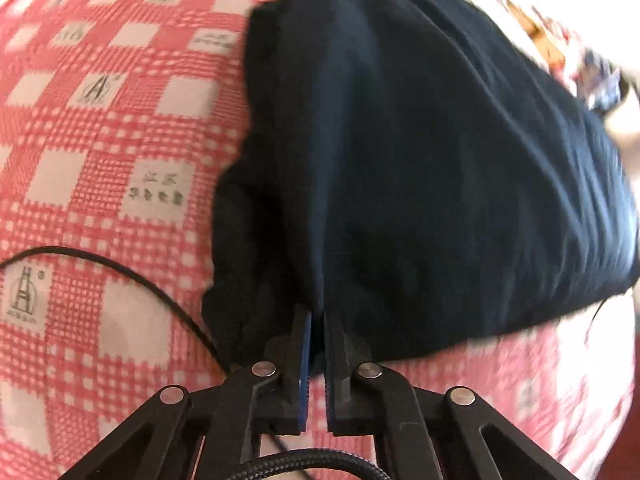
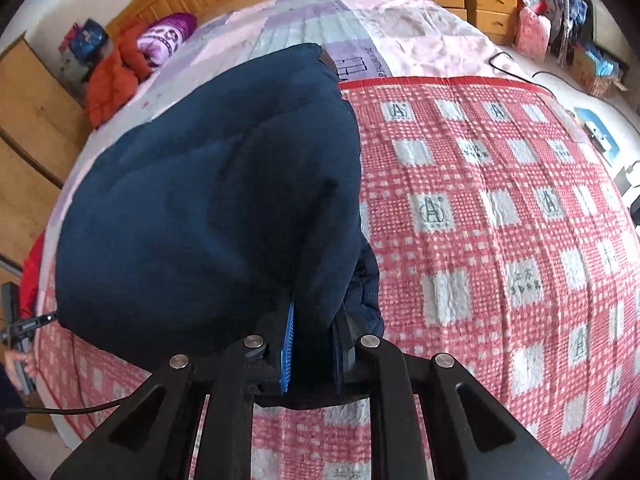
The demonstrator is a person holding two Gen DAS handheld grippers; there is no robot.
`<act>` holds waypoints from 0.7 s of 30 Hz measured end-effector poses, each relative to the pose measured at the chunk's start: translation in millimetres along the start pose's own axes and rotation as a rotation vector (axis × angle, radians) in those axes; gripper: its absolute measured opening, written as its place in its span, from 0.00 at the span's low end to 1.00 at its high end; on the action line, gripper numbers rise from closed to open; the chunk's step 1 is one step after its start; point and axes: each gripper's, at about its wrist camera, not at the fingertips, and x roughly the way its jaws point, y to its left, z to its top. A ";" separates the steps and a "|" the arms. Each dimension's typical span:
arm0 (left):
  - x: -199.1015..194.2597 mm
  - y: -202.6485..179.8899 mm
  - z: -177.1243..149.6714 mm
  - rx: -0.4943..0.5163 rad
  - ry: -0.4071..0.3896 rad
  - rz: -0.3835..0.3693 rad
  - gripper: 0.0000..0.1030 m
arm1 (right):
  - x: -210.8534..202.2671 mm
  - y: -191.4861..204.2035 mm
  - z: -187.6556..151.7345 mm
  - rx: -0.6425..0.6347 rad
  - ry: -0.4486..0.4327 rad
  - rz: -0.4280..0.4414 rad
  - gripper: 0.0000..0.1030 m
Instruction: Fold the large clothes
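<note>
A large dark navy padded garment (image 2: 208, 200) lies bunched on a bed with a red and white checked cover (image 2: 500, 220). My right gripper (image 2: 314, 320) is shut on a thick fold of its near edge, the cloth bulging between the blue pads. In the left wrist view the same garment (image 1: 420, 160) fills the middle and right. My left gripper (image 1: 317, 320) is shut on a thin edge of it at the near corner, the cloth rising from the fingers. That view is blurred.
A black cable (image 1: 132, 276) runs across the checked cover at the left. An orange-red garment (image 2: 116, 80) and a purple pillow (image 2: 166, 36) lie at the head of the bed. Wooden drawers (image 2: 472, 0) and clutter (image 2: 568, 28) stand beyond the bed at the right.
</note>
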 end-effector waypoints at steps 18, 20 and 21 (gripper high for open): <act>26.6 8.0 95.3 -0.111 0.008 0.013 0.51 | 13.4 10.6 28.8 0.079 0.003 -0.011 0.71; 27.0 6.1 88.2 -0.113 -0.007 -0.032 0.22 | 15.1 11.3 28.1 0.080 0.002 -0.002 0.68; 23.9 2.7 84.2 -0.099 -0.025 -0.039 0.10 | 13.1 12.2 27.0 0.068 -0.007 0.008 0.51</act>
